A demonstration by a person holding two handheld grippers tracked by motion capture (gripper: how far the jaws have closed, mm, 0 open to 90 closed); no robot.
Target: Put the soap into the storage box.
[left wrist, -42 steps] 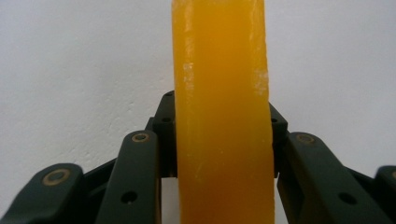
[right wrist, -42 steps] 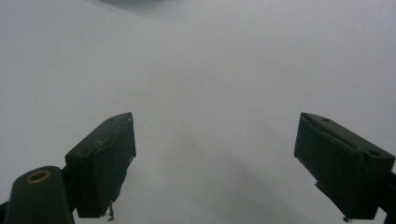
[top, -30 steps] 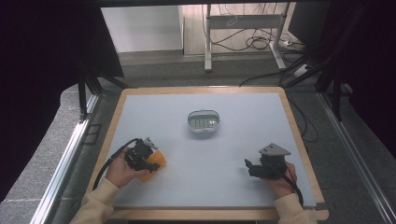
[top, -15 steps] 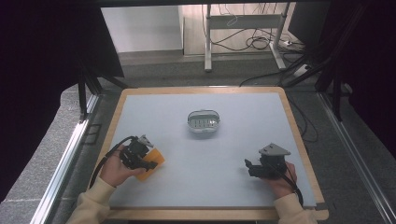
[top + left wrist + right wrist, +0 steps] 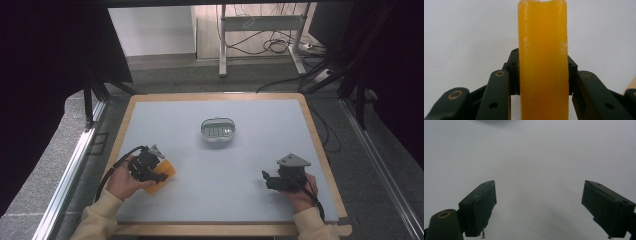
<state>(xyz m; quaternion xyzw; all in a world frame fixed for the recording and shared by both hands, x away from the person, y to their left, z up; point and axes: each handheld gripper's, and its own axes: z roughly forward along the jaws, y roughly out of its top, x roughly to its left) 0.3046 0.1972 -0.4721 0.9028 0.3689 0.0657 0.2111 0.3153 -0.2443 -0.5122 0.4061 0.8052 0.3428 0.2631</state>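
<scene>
Left gripper [image 5: 161, 175] clamped on orange sponge [image 5: 165, 172], lower left of high view, low over table [image 5: 250, 210]; grasp looks done. Right gripper [image 5: 267, 180] spread wide and empty, lower right. Probably left: carry to metal basket [image 5: 218, 130] at centre, approx. half way.

From my seat, the orange block [image 5: 543, 62] clamped in my left gripper [image 5: 543, 75] looks waxy and slightly translucent, smooth with a soft sheen, its top edge chipped and flecked with pale scuffs. The jaws gripping it are matt black plastic with brass-coloured pivot pins. My right gripper [image 5: 539, 207] has the same matt black pads, dusty at the edges. The table [image 5: 280, 130] top is a matt, pale grey sheet, smooth and unreflective, framed by a light wood border. At frame centre the small basket [image 5: 218, 130] appears to be shiny wire metal. My sleeves [image 5: 100, 220] look like soft cream knit cloth.
</scene>
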